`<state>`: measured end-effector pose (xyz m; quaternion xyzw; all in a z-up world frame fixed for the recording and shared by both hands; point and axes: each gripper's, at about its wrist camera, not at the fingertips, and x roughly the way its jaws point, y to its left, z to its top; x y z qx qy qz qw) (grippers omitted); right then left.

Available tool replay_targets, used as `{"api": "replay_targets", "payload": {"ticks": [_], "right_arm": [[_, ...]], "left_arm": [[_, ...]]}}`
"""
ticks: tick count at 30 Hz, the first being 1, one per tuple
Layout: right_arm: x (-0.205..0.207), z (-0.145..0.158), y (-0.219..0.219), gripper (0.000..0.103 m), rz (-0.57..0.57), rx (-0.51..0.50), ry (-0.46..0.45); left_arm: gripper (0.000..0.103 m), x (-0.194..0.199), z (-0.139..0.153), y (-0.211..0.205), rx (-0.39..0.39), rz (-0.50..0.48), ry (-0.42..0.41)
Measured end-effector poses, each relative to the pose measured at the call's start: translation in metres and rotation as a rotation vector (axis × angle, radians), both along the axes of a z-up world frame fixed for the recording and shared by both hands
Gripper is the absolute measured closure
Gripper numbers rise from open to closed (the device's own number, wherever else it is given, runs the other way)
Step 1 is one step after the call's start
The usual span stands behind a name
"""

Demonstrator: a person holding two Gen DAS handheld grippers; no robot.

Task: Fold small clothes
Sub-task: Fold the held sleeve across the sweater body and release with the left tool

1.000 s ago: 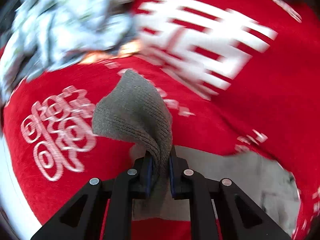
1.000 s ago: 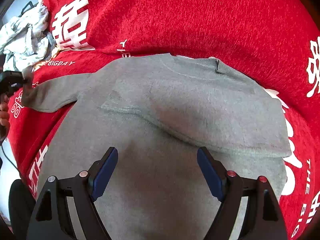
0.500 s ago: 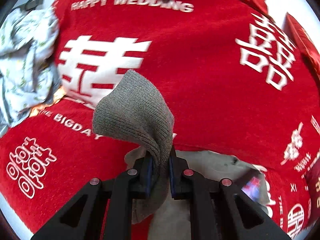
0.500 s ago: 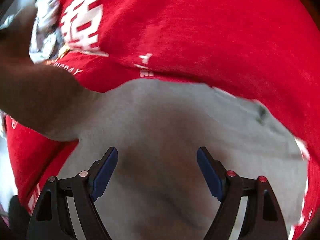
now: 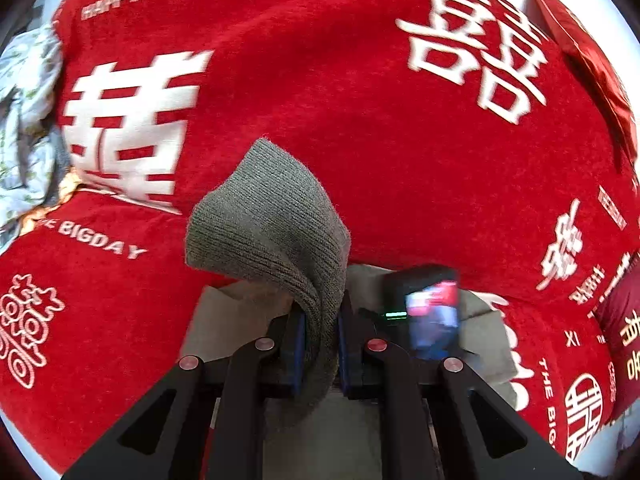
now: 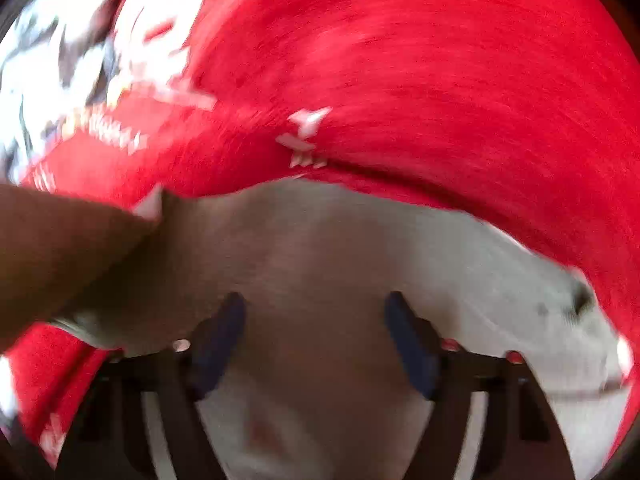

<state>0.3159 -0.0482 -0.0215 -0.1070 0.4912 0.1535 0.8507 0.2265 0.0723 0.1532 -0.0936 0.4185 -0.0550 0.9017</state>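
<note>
Now a grey sweater (image 6: 340, 272) lies on the red blanket (image 5: 320, 80).
Its ribbed cuff (image 5: 272, 216) is clamped tight in the left tool (image 5: 320, 344) and lifted above the sweater's body; the right tool (image 6: 316, 340), its jaws just closing a little but wide apart, holds nothing over the blurred grey cloth.

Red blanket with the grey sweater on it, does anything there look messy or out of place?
Only one thing: a crumpled pale patterned cloth lies bunched at the red blanket's far left edge, unfolded. The grey sweater lies flat, its cuff pinched in the left gripper.
</note>
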Motion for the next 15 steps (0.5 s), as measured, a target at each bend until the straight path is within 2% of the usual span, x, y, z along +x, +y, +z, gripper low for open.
{"api": "replay_targets", "payload": {"ticks": [2,5,10,13,15], "right_arm": [[-0.012,0.019,-0.042,0.036,-0.073,0.056,-0.024],[-0.035,0.045,-0.113,0.036,-0.177,0.113,-0.048],[-0.071,0.071,-0.196,0.036,-0.285,0.059,-0.097],[-0.090,0.072,-0.233,0.036,-0.342,0.054,-0.093],[-0.099,0.071,-0.253,0.036,-0.375,0.069,-0.083]], "left_arm": [[0.089,0.002,-0.005,-0.024,-0.001,-0.040,0.014],[0.089,0.005,-0.016,-0.069,-0.013,-0.103,0.040],[0.089,0.010,-0.048,-0.158,-0.008,-0.229,0.100],[0.089,0.014,-0.084,-0.204,0.027,-0.279,0.169],[0.089,0.016,-0.105,-0.220,0.037,-0.296,0.214]]}}
